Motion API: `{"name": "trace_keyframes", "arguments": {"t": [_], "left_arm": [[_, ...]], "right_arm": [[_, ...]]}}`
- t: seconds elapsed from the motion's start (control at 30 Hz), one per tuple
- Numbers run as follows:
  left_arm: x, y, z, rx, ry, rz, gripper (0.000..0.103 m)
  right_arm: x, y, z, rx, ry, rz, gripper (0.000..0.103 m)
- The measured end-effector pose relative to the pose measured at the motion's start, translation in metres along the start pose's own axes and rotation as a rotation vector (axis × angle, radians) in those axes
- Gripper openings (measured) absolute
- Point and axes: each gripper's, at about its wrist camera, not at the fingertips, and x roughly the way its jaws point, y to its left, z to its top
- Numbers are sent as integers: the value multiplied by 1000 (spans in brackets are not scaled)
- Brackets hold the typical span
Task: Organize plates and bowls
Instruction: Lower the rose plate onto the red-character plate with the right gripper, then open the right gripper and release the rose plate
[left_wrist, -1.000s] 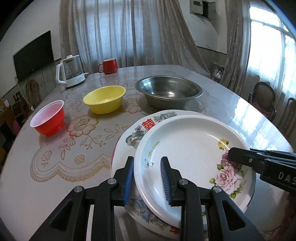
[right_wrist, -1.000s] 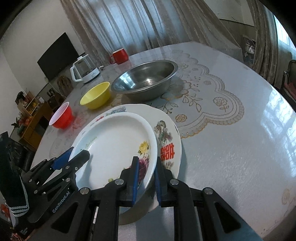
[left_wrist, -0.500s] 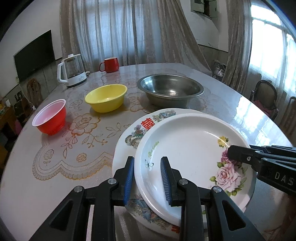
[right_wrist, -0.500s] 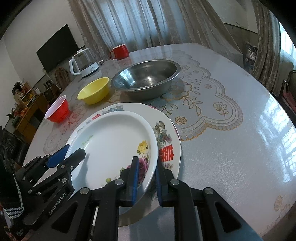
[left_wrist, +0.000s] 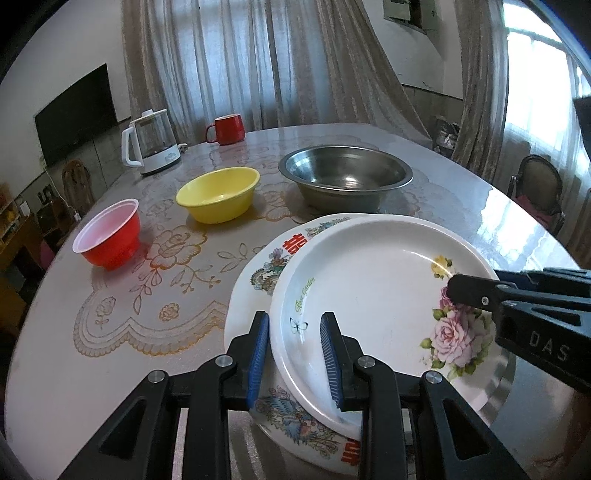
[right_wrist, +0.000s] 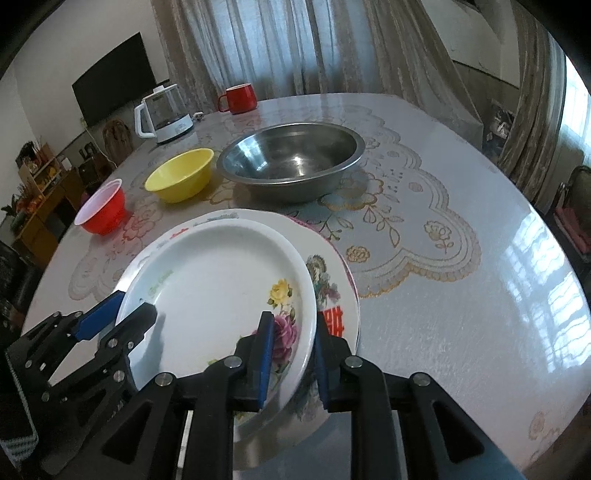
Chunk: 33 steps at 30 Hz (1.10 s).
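Plates fill the lower half of the left wrist view: a white rose plate (left_wrist: 373, 291) lies stacked on a larger patterned plate (left_wrist: 258, 291), both on the tabletop (left_wrist: 122, 354). The left tongs (left_wrist: 295, 354) straddle the rose plate's rim at 6 o'clock, one blue pad outside the rim and one inside; whether the pads press the rim is hard to make out, since the plate edge runs down between them out of clear sight. The right tongs (left_wrist: 452, 286) reach in from 3 o'clock over the rose print, their far side cut off by the frame. Most of the patterned plate is hidden under the rose plate, and its near edge disappears behind the tongs' black arms. At 12 o'clock sits a steel bowl (left_wrist: 345, 177), at 11 o'clock a yellow bowl (left_wrist: 218, 194), at 9 o'clock a red bowl (left_wrist: 109, 238).

In the right wrist view, the right tongs (right_wrist: 293, 356) have just been opening, with the rose plate's (right_wrist: 218, 291) rim between the blue pads and a visible gap to the inner pad. The left tongs (right_wrist: 125, 310) hold their place at 8 o'clock on the opposite rim, one pad under the plate and hidden. The patterned plate (right_wrist: 332, 280) shows only as a crescent at 3 o'clock.
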Motion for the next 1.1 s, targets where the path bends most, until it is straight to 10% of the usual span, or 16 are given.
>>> {"name": "trace_keyframes", "arguments": {"t": [0.83,0.9,1.03,1.1], "left_arm": [[-6,12,-4,-39,-18,-8,25],[-10,13,-5,-47,-24,-18,35],[-24,17,-8,-63,-59,-18,85],[-30,20,-8,-85,-68,-23,90]], "right_arm": [[-29,6,-19,-66,-29,31,29],[-27,8,-20,-62,-22,42,29],[-24,9,-21,-37,-21,61,29],[-24,9,-21,-27,-24,67,29]]}}
